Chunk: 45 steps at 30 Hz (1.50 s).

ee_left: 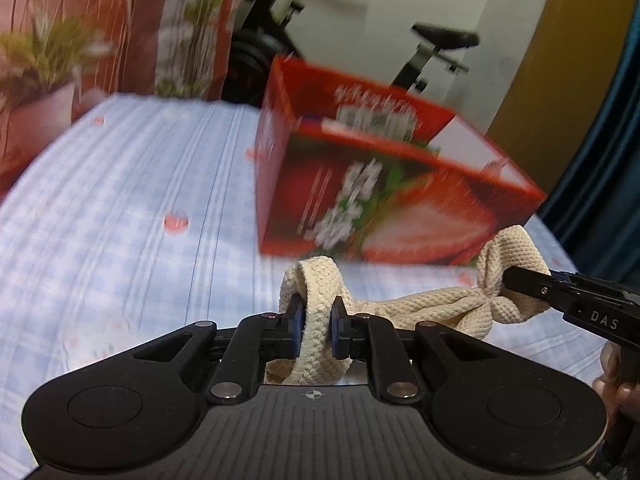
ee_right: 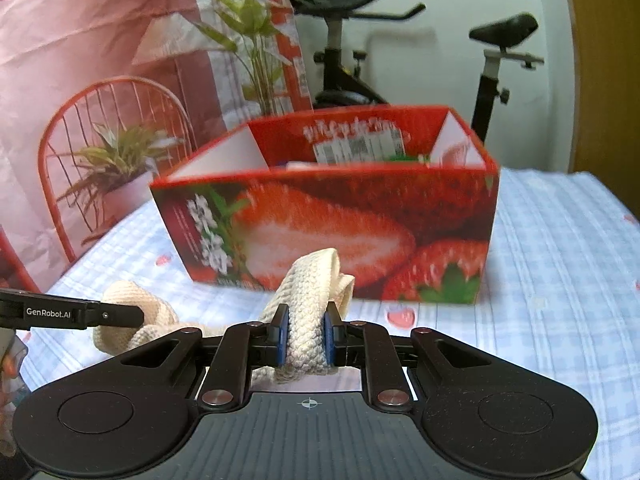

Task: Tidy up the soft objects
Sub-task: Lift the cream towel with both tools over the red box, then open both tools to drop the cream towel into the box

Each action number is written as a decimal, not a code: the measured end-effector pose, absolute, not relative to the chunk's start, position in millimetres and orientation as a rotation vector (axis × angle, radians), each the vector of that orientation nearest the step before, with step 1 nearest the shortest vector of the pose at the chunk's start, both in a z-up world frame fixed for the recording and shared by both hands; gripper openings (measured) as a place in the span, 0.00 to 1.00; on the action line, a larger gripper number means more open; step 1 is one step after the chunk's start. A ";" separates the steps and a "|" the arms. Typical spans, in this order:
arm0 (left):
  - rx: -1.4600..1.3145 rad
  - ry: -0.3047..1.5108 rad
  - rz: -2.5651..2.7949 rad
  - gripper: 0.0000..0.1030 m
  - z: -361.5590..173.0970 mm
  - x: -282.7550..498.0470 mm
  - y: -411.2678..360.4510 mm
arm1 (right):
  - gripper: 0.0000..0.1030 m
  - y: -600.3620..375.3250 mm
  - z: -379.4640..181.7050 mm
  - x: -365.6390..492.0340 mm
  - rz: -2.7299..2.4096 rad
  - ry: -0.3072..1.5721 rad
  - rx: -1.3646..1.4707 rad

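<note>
Cream woven fabric band (ee_left: 420, 304) is hanging centre frame btwn both claws: left gripper (ee_left: 317, 330) and right gripper (ee_right: 305, 338) are each clamping one end. Red strawberry-print cardboard box (ee_right: 328, 224) is sitting just behind, blurred, its contents hard to make out. Blue checked cloth (ee_left: 120, 220) is lying bare w/ room lower left.

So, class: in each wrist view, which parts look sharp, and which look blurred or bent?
Left wrist view: left gripper and cream band sharp, strawberry box smeared. Right wrist view: right gripper crisp, box softer; bedsheet lines curve at the edges.
</note>
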<state>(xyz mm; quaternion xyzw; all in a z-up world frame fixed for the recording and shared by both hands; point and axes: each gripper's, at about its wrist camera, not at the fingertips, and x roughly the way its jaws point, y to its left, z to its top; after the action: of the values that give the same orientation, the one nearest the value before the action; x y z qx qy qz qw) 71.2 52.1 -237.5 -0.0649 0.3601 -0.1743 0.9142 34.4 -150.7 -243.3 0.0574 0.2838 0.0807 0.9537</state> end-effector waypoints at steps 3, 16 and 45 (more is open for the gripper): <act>-0.141 0.673 -0.367 0.14 -213.6 68.2 54.9 | 0.15 -151.9 -221.7 31.8 0.175 0.513 0.109; -0.060 0.430 -0.375 0.14 -120.3 117.9 21.8 | 0.15 -167.2 -128.5 80.7 0.173 0.323 -0.026; 0.102 0.771 -0.422 0.15 -187.1 211.9 -33.1 | 0.15 -164.4 -201.3 183.6 0.102 0.679 -0.124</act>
<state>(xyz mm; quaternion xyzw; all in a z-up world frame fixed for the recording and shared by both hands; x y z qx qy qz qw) 211.9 -33.1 -187.1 0.0494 0.3733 -0.2040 0.9037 183.6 -164.4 -201.3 -0.0605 0.3326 0.0499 0.9398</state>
